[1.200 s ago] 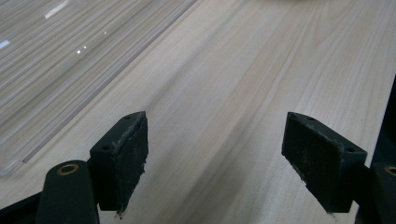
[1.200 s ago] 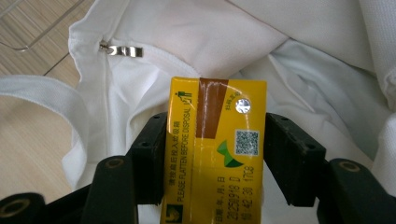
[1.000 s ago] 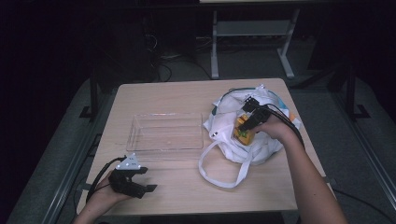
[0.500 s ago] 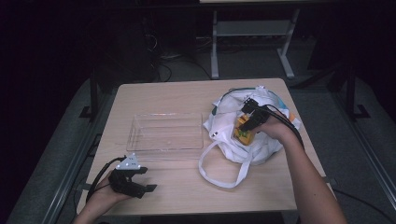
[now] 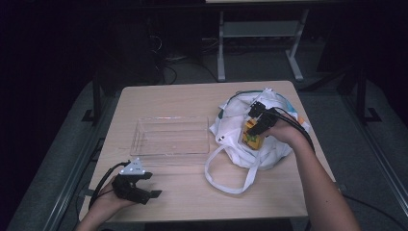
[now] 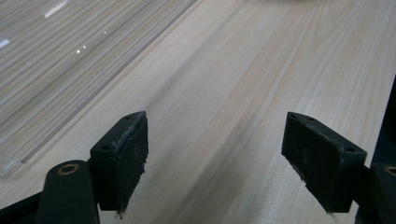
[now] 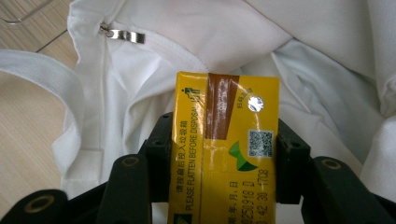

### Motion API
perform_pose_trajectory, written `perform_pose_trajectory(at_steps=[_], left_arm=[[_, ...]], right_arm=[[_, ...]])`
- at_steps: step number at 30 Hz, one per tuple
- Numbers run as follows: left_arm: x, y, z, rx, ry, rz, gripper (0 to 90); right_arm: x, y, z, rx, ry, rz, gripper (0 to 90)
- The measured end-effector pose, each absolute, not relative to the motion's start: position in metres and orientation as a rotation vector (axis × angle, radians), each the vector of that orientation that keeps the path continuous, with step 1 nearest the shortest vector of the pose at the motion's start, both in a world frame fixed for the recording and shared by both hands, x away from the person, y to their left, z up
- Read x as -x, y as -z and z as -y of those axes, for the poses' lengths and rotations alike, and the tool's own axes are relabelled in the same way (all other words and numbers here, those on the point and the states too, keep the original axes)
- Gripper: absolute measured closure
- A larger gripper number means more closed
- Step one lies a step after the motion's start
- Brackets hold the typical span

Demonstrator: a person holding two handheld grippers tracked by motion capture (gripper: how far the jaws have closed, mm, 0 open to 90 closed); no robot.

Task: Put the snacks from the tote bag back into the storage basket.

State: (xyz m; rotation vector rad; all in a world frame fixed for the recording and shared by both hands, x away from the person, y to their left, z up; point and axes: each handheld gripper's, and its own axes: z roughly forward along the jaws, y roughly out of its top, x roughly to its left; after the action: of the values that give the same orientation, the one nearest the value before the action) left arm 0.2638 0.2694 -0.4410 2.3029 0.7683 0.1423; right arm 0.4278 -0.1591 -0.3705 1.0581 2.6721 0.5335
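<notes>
1. My right gripper (image 7: 215,158) is clamped on a yellow drink carton (image 7: 226,144), one pad on each narrow side; its jaws have just been closing onto the carton.
2. In the high view the carton (image 5: 251,137) sits over the mouth of the white cloth bag (image 5: 235,120), at the right half of the bench (image 5: 159,98). My right hand is the nearer one by far.
3. From the right gripper the carton runs straight ahead toward 12 o'clock, its long axis in line with the jaws, top end pointing away.
4. The clear plastic tray (image 5: 171,137) lies at 9 o'clock from the carton, just beside the bag; I judge it the likely place to carry the carton.
5. The carton is glossy yellow with a brown strip, a round foil straw seal, a square printed code and printed text along one edge.
6. My left gripper (image 6: 215,158) rests on the bench at the near left, jaws apart, nothing between them.
</notes>
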Motion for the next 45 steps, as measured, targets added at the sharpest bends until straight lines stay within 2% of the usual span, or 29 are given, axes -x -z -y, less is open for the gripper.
perform_pose_trajectory(at_steps=[30, 45], left_arm=[[-0.264, 0.441, -0.269, -2.303, -0.142, -0.767, 22.5], [-0.264, 0.440, -0.270, -2.310, -0.143, -0.762, 22.5]], right_arm=[[-0.413, 0.317, 0.145, -0.914, -0.573, -2.688, 51.7], [-0.411, 0.301, 0.128, -0.815, -0.637, -2.726, 51.7]])
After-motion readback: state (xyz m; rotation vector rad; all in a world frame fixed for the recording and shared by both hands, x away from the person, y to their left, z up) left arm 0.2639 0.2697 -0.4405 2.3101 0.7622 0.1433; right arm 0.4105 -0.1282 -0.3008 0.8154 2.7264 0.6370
